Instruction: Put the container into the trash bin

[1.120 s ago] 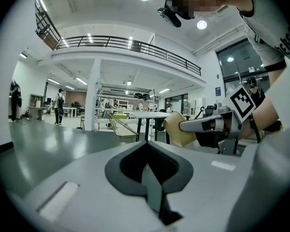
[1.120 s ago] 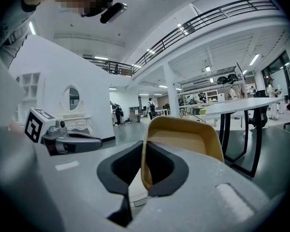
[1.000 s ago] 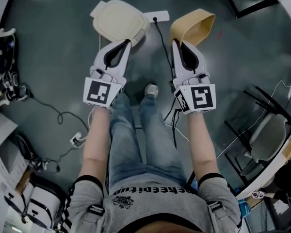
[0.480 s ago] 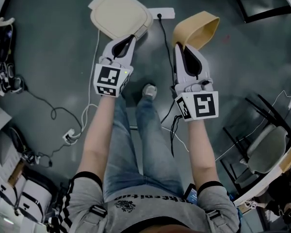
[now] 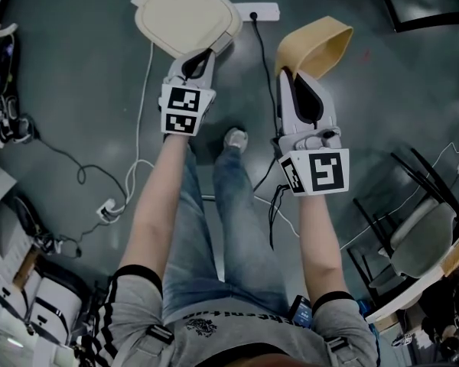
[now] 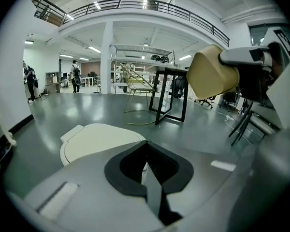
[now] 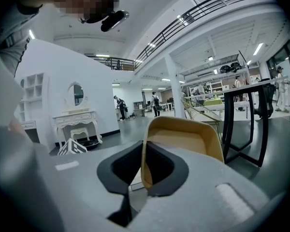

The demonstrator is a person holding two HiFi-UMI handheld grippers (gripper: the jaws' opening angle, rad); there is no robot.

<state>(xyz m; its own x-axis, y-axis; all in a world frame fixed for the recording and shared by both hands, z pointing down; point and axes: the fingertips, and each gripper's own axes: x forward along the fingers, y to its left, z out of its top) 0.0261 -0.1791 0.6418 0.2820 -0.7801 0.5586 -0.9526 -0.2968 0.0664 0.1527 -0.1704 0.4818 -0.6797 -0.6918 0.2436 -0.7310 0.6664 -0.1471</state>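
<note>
A glossy grey floor (image 5: 76,90) spreads through an open hall under a railed mezzanine (image 6: 135,4). The trash bin (image 5: 185,15), its cream lid down, sits at 12 o'clock from the clenched, empty left tool (image 5: 196,58). The right tool (image 5: 294,76) grasps the rim of the tan container (image 5: 315,46), held at the bin's 3 o'clock. Cables (image 5: 84,176) trail at 8 o'clock.

You hold 2 grippers, left gripper (image 5: 197,58) and right gripper (image 5: 294,75), 1 trash bin (image 5: 185,14), 1 container (image 5: 315,46) to its right, 1 power strip (image 5: 257,10) just beside it, 1 chair (image 5: 422,228) well apart from it.
</note>
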